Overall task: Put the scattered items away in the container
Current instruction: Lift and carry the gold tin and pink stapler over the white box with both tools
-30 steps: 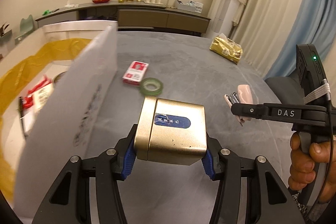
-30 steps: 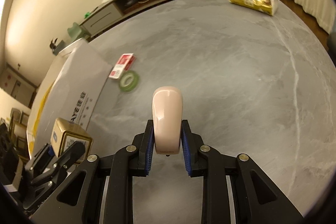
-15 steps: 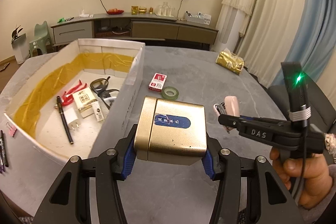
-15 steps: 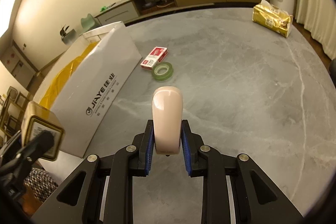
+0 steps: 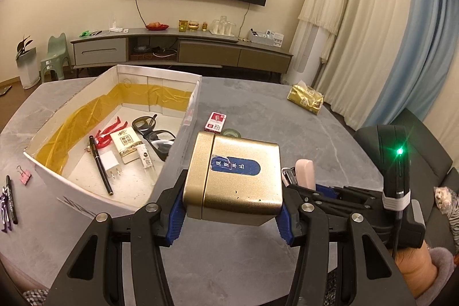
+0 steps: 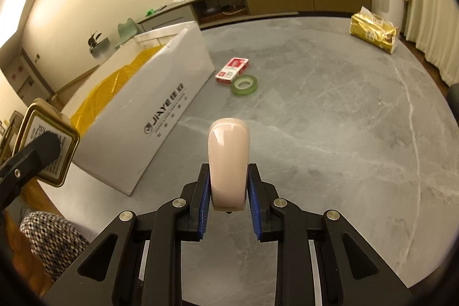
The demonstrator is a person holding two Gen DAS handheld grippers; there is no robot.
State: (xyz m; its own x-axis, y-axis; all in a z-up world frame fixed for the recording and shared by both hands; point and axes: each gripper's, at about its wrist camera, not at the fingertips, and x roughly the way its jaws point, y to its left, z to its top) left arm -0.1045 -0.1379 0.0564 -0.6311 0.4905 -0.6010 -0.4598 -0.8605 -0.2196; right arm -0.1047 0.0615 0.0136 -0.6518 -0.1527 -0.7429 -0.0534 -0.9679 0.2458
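Observation:
My left gripper [image 5: 231, 215] is shut on a gold tin [image 5: 233, 177] with a blue label, held above the table near the front right corner of the white box [image 5: 134, 201]. The box holds glasses [image 5: 153, 131], a pen, a charger and a few packets. My right gripper [image 6: 228, 204] is shut on a pink stapler [image 6: 228, 159], which shows beside the gold tin as the stapler [image 5: 304, 172] in the left wrist view. A red card pack [image 6: 232, 70] and a green tape roll [image 6: 244, 85] lie on the grey table to the right of the white box [image 6: 160, 116].
A gold tissue pack [image 6: 373, 32] lies at the table's far right. Left of the box lie a pink binder clip [image 5: 24, 175] and pens [image 5: 8, 200]. A person's hand [image 5: 413, 274] holds the right tool. A low cabinet stands along the back wall.
Both grippers have risen and pulled back from the table with their loads. The box interior has come into the left wrist view, and the right gripper now sits closer beside the tin.

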